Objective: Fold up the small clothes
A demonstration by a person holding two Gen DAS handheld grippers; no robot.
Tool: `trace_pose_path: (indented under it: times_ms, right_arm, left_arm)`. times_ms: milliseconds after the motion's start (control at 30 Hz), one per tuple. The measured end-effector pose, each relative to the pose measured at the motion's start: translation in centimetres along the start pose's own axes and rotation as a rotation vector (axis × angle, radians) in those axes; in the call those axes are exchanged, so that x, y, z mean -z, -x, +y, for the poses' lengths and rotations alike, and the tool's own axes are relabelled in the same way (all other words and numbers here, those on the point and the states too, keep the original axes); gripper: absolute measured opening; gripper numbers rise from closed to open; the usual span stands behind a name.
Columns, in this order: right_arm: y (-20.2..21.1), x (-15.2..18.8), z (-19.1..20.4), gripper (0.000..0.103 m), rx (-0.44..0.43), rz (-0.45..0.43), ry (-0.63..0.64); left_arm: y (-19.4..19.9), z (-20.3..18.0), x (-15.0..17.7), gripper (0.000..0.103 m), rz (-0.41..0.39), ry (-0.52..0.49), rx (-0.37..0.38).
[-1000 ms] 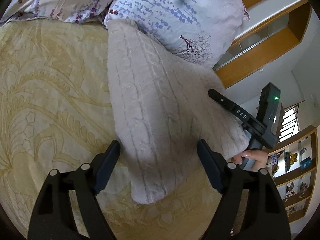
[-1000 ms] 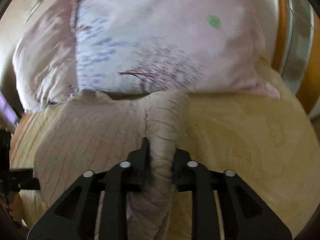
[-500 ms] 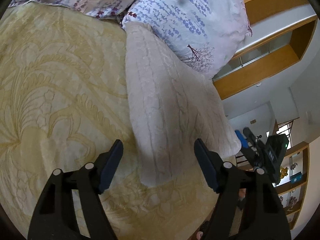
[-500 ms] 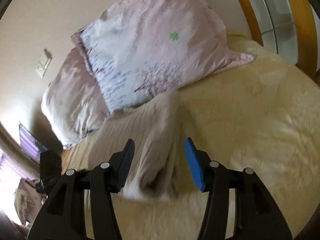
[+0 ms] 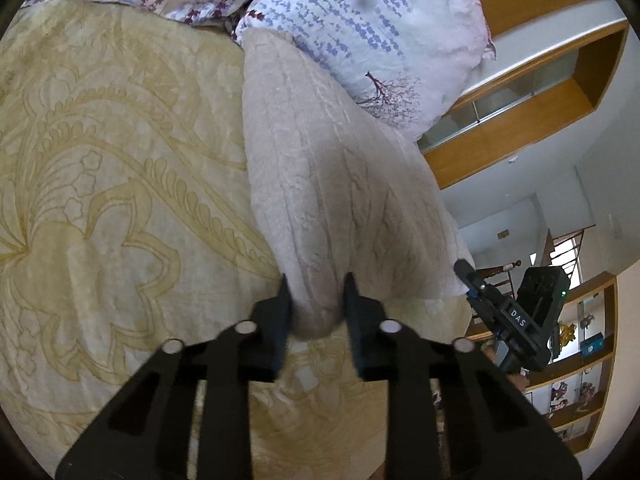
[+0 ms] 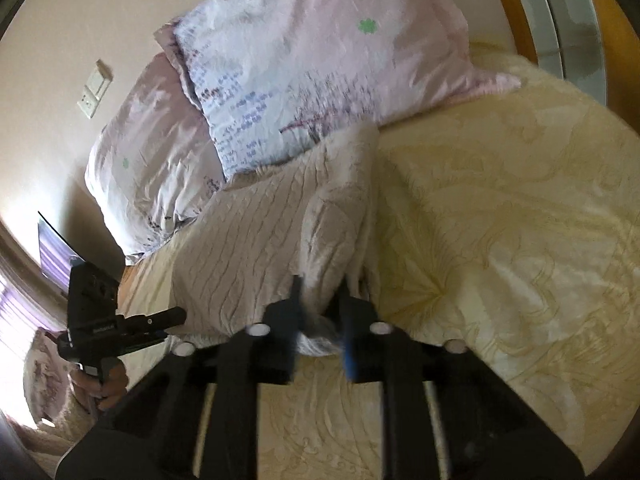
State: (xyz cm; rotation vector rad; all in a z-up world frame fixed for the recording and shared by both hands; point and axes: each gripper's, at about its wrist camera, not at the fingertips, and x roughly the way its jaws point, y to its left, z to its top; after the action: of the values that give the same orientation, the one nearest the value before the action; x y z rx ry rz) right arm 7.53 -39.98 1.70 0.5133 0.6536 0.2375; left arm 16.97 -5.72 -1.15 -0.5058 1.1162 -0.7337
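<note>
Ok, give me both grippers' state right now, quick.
Left gripper: closed on the near corner of the beige knit garment.
Right gripper: closed on the garment's other near corner.

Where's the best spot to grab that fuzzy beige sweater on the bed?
Grab the beige cable-knit sweater by its two near bottom corners, coming in low from the foot of the yellow bedspread. Those corners bunch up thick and face the claws; the far end is tucked against the floral pillow. The left claw and right claw pinch there.
</note>
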Motion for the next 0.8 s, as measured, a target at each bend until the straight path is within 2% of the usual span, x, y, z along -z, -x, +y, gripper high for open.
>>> trace_pose_path:
  times_ms: [100, 167, 367, 533, 667, 700, 733, 767, 800]
  right_arm:
    - [1.5, -0.2, 0.2, 0.01, -0.007, -0.059, 0.004]
    - [1.8, 0.0, 0.4, 0.01, 0.014, -0.062, 0.019]
    - [0.0, 2.2, -1.5, 0.01, 0.107, 0.017, -0.01]
    - [-1.2, 2.6, -3.3, 0.01, 0.101, 0.053, -0.086]
    - [-1.0, 2.2, -3.6, 0.011, 0.069, 0.078, -0.114]
    - [-0.8, 2.1, -3.7, 0.018, 0.055, 0.082, -0.126]
    - [-0.5, 1.9, -3.7, 0.028, 0.047, 0.084, -0.141]
    - [0.0, 1.4, -3.7, 0.033, 0.035, 0.078, -0.154]
    - [0.1, 1.1, -3.7, 0.042, 0.029, 0.072, -0.158]
  left_arm:
    - [0.5, -0.2, 0.3, 0.017, -0.015, -0.018, 0.016]
    - [0.8, -0.3, 0.7, 0.016, -0.021, -0.035, 0.021]
    - [0.7, 0.2, 2.0, 0.015, -0.016, -0.034, 0.024]
    - [0.3, 0.6, 2.3, 0.015, -0.012, -0.023, 0.025]
    - [0.4, 0.5, 1.8, 0.024, 0.001, -0.018, 0.026]
    - [0.5, 0.5, 1.6, 0.026, 0.006, -0.013, 0.027]
    - [0.8, 0.4, 1.7, 0.036, 0.009, -0.011, 0.028]
    - [1.1, 0.3, 1.4, 0.047, 0.008, -0.01, 0.03]
    - [1.6, 0.2, 1.0, 0.053, -0.002, -0.009, 0.033]
